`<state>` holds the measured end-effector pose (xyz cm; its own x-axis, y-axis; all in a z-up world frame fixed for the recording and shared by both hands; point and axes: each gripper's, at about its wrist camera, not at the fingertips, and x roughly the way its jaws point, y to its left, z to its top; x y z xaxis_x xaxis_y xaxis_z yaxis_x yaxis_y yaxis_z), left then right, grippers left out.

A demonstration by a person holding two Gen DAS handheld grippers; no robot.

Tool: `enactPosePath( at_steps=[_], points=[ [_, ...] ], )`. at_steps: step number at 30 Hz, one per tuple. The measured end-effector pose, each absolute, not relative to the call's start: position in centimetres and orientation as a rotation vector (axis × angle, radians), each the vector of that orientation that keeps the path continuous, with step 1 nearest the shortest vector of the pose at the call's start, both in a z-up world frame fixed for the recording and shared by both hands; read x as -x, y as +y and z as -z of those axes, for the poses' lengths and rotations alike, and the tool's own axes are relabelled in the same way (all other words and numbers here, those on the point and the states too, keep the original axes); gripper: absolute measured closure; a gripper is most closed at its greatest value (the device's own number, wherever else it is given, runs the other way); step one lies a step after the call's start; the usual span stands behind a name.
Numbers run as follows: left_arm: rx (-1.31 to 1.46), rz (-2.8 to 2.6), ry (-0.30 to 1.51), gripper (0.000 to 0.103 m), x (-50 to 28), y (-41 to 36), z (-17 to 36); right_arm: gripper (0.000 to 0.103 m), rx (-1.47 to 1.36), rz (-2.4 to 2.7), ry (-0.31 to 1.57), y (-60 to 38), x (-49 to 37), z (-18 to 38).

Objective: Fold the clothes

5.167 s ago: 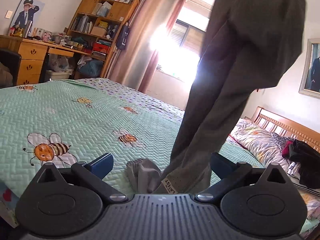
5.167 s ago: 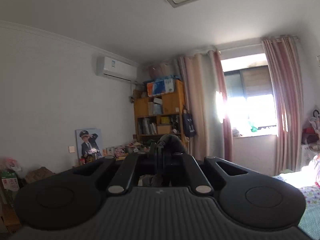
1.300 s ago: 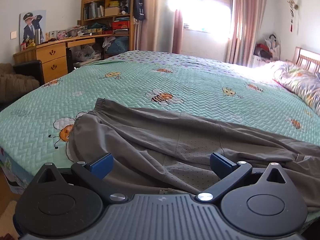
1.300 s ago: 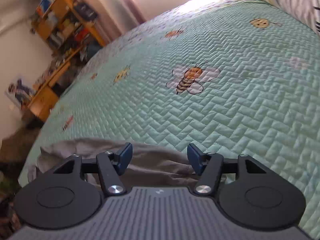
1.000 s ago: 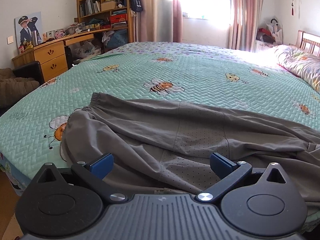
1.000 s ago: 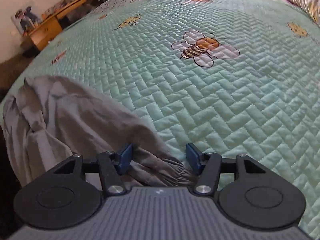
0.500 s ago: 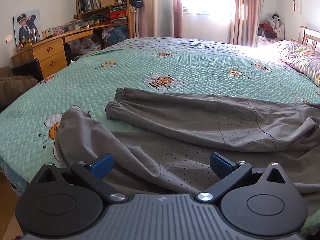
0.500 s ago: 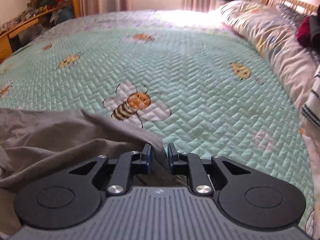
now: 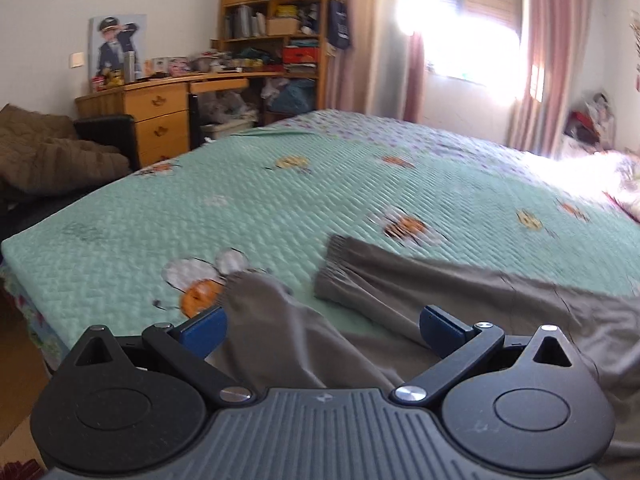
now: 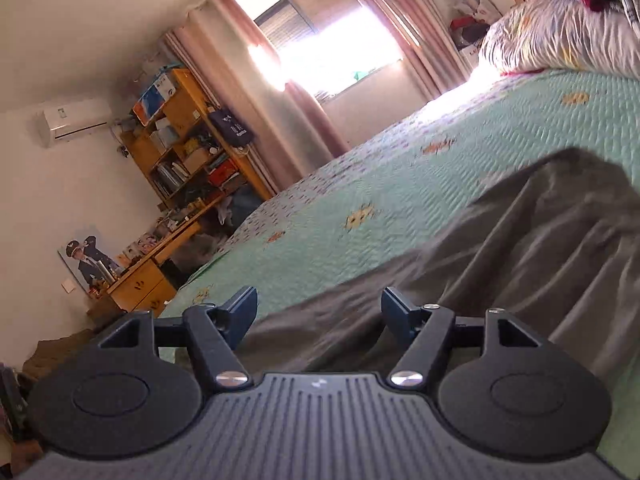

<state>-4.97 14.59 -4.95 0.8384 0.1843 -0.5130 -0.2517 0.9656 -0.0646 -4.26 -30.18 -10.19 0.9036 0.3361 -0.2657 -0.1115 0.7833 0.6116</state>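
Observation:
Grey trousers [image 9: 460, 292] lie spread on the green bee-print bedspread [image 9: 280, 200]. In the left wrist view one leg's elastic cuff [image 9: 336, 268] rests on the bed and another fold of grey cloth [image 9: 276, 320] rises between the wide-apart blue pads of my left gripper [image 9: 322, 326], which is open and not pressing it. In the right wrist view the trousers [image 10: 520, 240] bunch up ahead and to the right. My right gripper [image 10: 318, 312] hovers over them, tilted, its jaws opening with no cloth pinched between the pads.
A wooden desk with drawers [image 9: 160, 112] and a full bookshelf [image 9: 276, 20] stand beyond the bed's far left. A curtained window [image 9: 472, 40] glares at the back. Brown bedding [image 9: 44, 156] lies on a dark chair at the left. Pillows [image 10: 560, 36] pile up at the headboard.
My right gripper let go of the trouser cloth, opened, and swung left with a roll. The left gripper shifted left and up a little; a grey fold now stands between its pads.

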Motion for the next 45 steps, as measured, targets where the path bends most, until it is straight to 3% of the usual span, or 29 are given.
enactPosePath(
  at_steps=[4,17,25,30,35,45],
  points=[
    [0.160,-0.264,0.512,0.001,5.2,17.2,4.4,0.033,-0.623,-0.306,0.513,-25.8,5.5,12.8],
    [0.053,-0.254,0.480,0.001,0.9,17.1,2.4,0.033,-0.540,-0.310,0.460,-24.6,7.3,11.5],
    [0.121,-0.300,0.483,0.001,3.3,18.5,2.9,0.033,-0.784,-0.076,0.355,-32.6,10.3,11.6],
    [0.146,-0.287,0.501,0.001,4.5,18.2,3.5,0.029,-1.123,0.292,0.280,-41.9,14.4,14.7],
    [0.143,-0.247,0.522,0.001,4.6,16.6,4.0,0.028,-1.287,0.259,0.270,-45.6,14.4,17.8],
    [0.098,-0.217,0.537,0.001,5.0,14.0,4.0,0.017,-1.189,0.299,0.267,-46.2,6.0,18.4]
  ],
)
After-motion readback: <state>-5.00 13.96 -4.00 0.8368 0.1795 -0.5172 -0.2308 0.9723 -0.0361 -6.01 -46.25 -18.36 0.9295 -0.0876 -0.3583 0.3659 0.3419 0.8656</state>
